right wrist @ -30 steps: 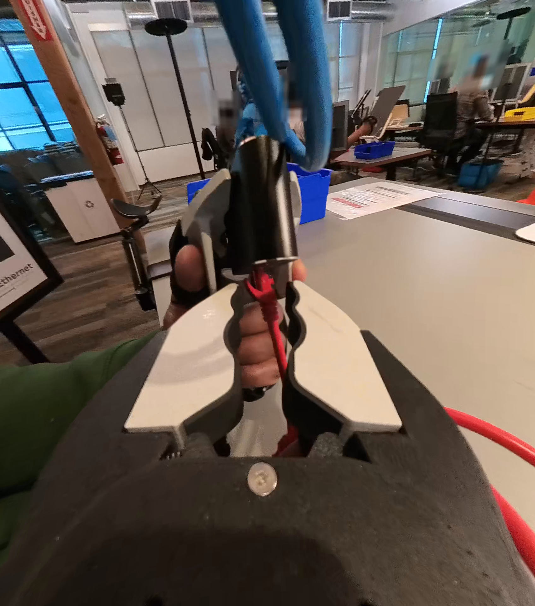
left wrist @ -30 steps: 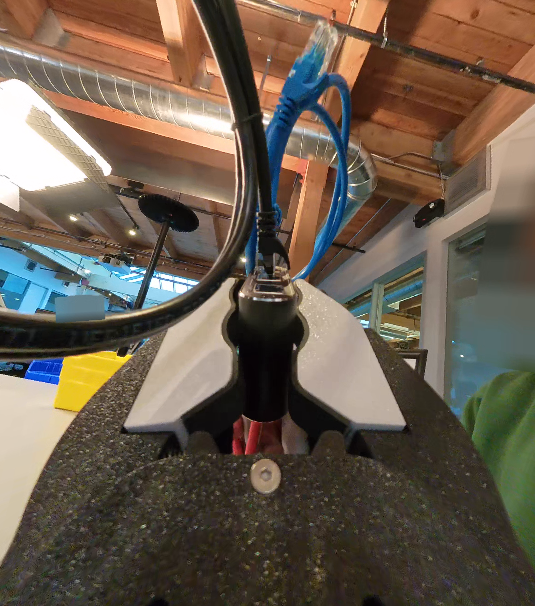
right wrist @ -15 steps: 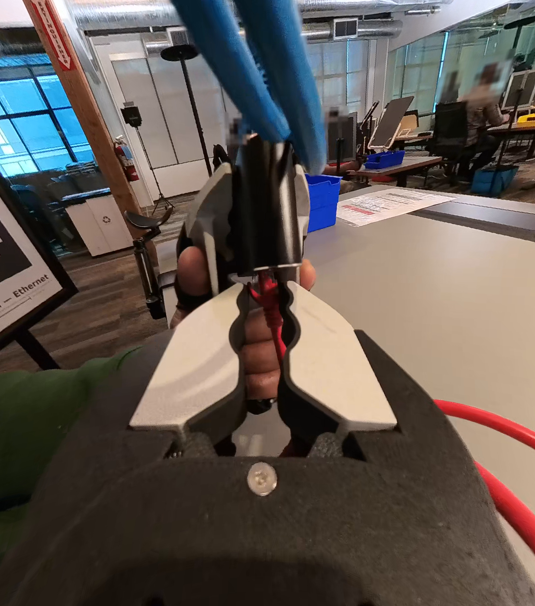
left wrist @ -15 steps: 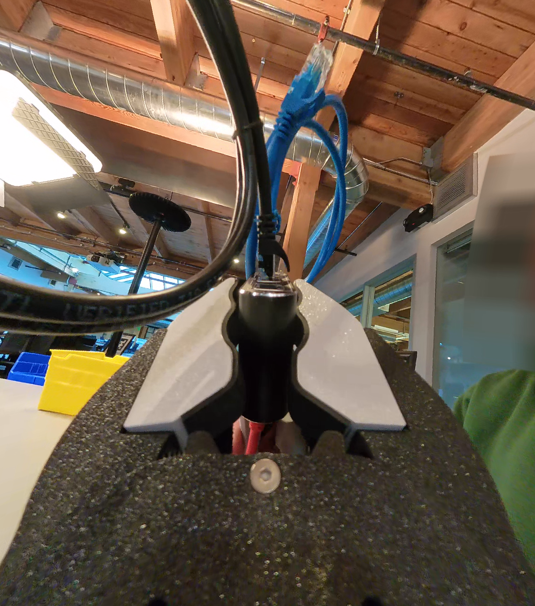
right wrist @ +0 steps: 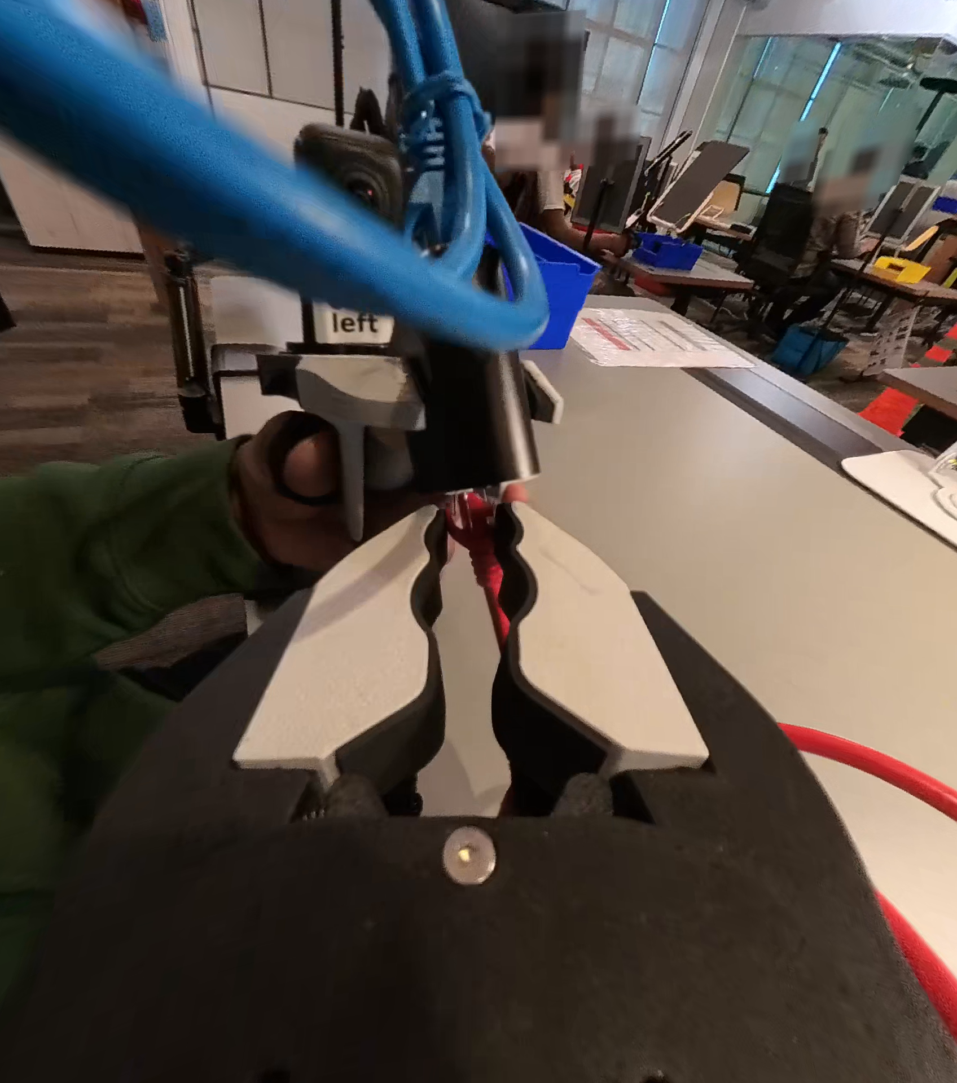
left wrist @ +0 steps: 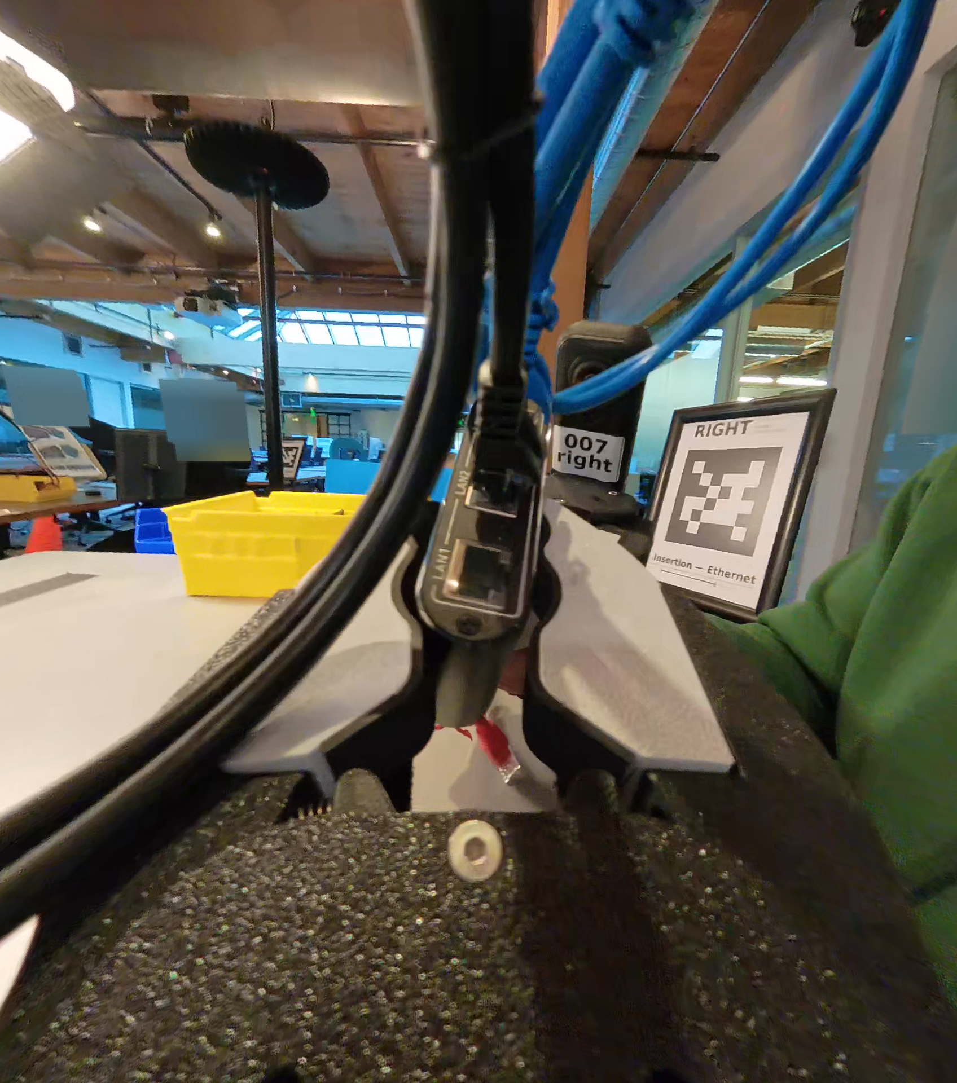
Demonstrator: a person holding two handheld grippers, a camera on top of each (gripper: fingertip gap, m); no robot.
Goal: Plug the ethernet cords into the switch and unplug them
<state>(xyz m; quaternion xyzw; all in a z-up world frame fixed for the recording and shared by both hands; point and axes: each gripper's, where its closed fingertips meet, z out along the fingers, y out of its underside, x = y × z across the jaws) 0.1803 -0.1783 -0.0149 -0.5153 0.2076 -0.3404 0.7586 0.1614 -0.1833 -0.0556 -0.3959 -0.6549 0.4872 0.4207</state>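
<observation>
Between the grey fingers of the left gripper [left wrist: 479,592] sits the black switch [left wrist: 479,562], clamped at its sides and tilted up above the desk [left wrist: 54,674]. One port on its face is empty; the port above it holds the plug of a black cord [left wrist: 502,246], which rises out of frame while a thicker loop sweeps down to the left. Blue cords [left wrist: 757,252] hang behind it. Under the switch a red plug [left wrist: 491,741] shows. From the right wrist view, the right gripper [right wrist: 473,527] is nearly closed on the red cord [right wrist: 485,577] just behind that plug, at the switch's underside; whether the plug is fully seated seems unclear. Farther off, a yellow bin [left wrist: 253,545] stands on the desk, and a framed marker sign [left wrist: 734,504] stands beyond the green sleeve [left wrist: 904,674].
</observation>
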